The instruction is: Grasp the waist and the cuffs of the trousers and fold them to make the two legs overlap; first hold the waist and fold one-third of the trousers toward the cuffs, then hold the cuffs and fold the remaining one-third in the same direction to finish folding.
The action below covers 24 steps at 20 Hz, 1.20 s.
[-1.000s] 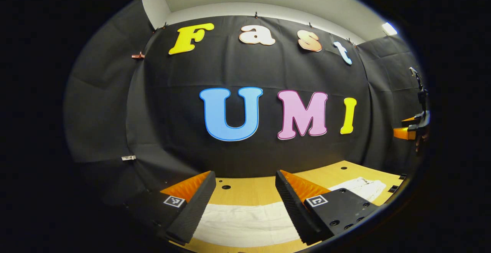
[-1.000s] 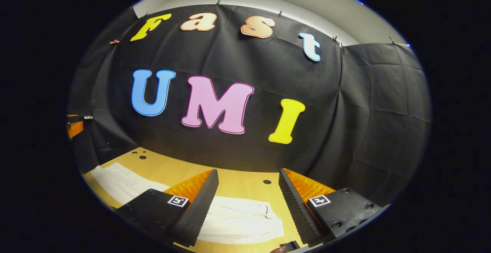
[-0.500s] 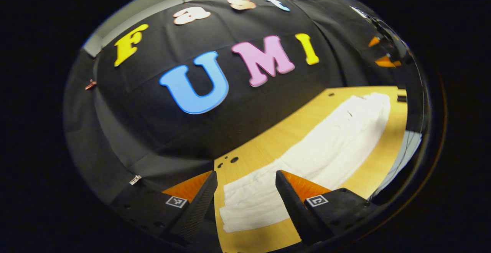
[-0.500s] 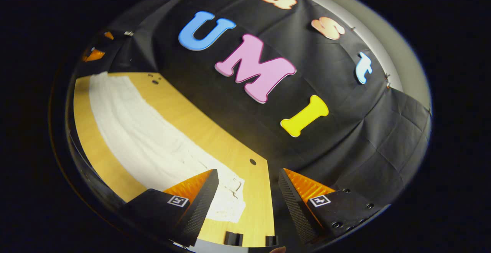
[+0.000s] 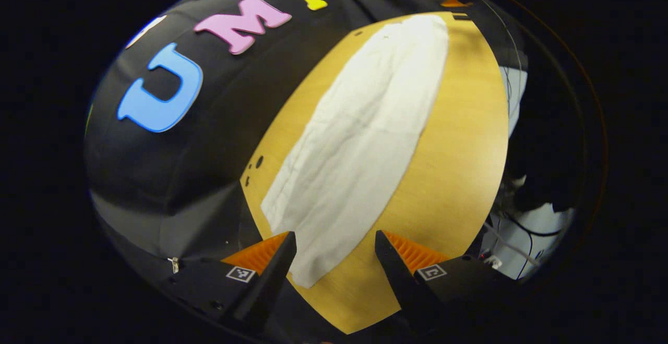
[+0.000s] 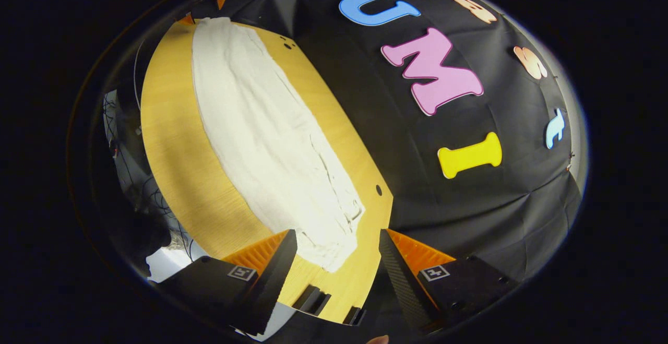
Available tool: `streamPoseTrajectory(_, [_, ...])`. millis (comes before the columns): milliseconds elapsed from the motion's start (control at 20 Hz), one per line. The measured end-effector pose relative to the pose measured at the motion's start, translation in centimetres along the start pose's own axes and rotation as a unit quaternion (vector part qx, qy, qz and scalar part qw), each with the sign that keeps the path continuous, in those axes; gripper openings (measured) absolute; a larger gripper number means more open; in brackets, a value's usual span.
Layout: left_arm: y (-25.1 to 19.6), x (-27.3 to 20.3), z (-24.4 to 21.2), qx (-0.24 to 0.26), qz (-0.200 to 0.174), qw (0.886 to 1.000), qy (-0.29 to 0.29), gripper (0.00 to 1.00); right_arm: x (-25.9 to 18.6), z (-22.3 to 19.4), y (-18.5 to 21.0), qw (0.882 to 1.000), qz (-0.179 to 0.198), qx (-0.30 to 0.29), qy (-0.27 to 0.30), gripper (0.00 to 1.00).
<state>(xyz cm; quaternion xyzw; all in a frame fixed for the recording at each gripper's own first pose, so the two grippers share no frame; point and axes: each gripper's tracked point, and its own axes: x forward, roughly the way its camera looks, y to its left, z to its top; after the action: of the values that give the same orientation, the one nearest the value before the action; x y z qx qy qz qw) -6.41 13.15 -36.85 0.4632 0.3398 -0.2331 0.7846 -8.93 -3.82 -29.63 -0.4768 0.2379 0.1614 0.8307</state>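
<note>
Both claws have tipped down toward the trousers [image 5: 360,140] since a second ago. Left claw [image 5: 334,265] and right claw [image 6: 336,263] hang released, each over one end, the trousers' long axis running between them along the counter [image 5: 459,140].

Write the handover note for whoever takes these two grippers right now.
Left gripper: open, holding nothing, above one end of the white cloth trousers.
Right gripper: open, holding nothing, above the other end.
Trousers lie flat at full length along the light wooden table, in a single long strip.
Done: no thirds fold visible yet.
Left: grasp the waist, fold one-third toward the cuffs, then fold the cuffs third.
</note>
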Motion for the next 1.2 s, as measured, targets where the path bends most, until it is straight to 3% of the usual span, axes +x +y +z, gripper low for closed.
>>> streamPoseTrajectory(200, [-0.8, 1.1, -1.5, 0.073, -0.011, 0.997, 0.034, 0.96, 1.1, -2.3, 1.5, 0.999, 0.016, -0.017, 0.026, 0.98])
streamPoseTrajectory(650, [1.9, 5.7, -0.9, 0.177, -0.005, 0.983, 0.055, 0.93, 5.0, -6.0, 4.6, 0.995, 0.059, -0.07, 0.047, 0.98])
streamPoseTrajectory(950, [3.4, 7.5, -0.8, 0.186, -0.013, 0.979, 0.077, 0.92, 8.2, -5.0, 5.6, 0.989, 0.08, -0.119, 0.018, 0.98])
streamPoseTrajectory(1150, [3.4, 8.4, -0.7, 0.197, -0.025, 0.977, 0.084, 0.79, 10.8, -3.6, 5.1, 0.986, 0.08, -0.148, -0.009, 0.96])
streamPoseTrajectory(1200, [3.5, 8.7, -0.8, 0.197, -0.029, 0.976, 0.087, 0.71, 11.5, -3.4, 4.9, 0.985, 0.081, -0.154, -0.014, 0.96])
